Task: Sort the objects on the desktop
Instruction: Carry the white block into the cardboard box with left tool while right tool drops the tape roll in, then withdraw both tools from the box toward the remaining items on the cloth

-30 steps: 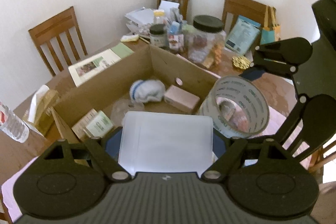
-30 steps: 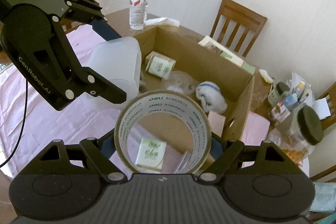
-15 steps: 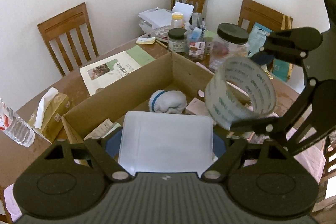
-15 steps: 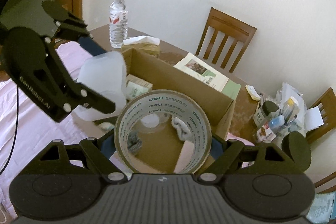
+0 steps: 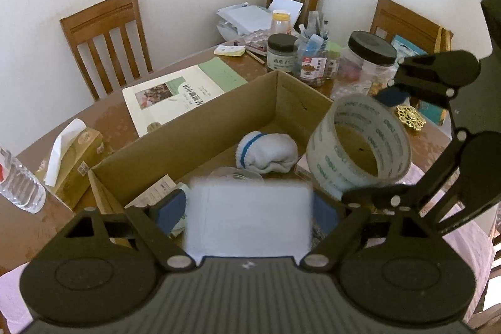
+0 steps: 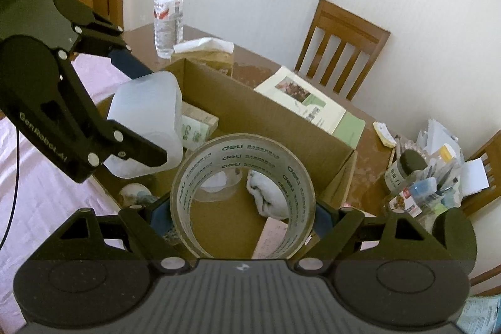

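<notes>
Both grippers have drifted in over the cardboard box since a second ago, and more of the far table clutter shows now. So the white plastic container sits between the pads of the left gripper, hanging over the near end of the box, and that gripper's jaws have just been opening a bit. Can't tell from the blur whether the pads are actually off it yet, but to me that looks like the start of a drop. The tape roll is clamped across its width by the right gripper, which hasn't loosened at all, and it hovers over the middle of the box above the rolled sock. Already down in there: a green-and-white packet, a clear lid and a pink box. Outside it are the tissue box, water bottle, booklet and jars. My guess is both items are about to land, container first.
</notes>
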`<state>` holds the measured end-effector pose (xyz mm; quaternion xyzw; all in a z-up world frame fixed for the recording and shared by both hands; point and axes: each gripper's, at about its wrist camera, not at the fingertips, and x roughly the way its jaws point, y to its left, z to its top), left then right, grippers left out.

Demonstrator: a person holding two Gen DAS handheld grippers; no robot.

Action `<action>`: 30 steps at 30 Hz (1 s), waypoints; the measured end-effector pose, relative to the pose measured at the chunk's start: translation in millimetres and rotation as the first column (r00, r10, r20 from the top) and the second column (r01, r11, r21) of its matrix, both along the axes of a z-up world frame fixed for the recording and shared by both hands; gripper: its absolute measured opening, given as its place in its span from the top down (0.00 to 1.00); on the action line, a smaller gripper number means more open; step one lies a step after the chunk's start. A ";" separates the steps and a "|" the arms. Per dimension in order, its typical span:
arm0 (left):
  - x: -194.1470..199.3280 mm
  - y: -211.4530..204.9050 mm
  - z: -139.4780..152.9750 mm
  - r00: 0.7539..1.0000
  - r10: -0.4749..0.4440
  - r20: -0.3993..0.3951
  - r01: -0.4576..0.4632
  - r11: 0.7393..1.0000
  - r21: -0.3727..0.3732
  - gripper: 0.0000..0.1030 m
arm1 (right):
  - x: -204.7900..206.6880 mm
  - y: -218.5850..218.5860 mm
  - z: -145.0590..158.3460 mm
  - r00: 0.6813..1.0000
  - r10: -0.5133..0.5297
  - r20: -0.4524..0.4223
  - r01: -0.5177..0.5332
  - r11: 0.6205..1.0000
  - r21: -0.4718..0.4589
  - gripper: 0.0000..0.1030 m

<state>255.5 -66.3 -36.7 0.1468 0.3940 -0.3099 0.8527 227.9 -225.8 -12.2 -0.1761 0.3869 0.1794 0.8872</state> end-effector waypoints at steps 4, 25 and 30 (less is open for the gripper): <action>5.5 1.6 -2.3 1.000 0.004 -0.018 -0.004 1.000 -0.005 0.13 | 6.1 0.1 -8.2 1.000 -0.001 -0.022 0.001 1.000 -0.001 0.14; -43.3 4.9 7.2 1.000 -0.006 -0.026 0.007 1.000 0.028 0.11 | -23.7 -1.4 -3.7 1.000 -0.009 0.000 0.009 1.000 0.029 0.00; -74.5 -1.6 7.8 0.999 -0.040 -0.004 0.040 0.998 0.049 0.11 | -54.0 -5.2 -10.7 0.998 -0.058 0.007 0.057 0.998 0.041 0.00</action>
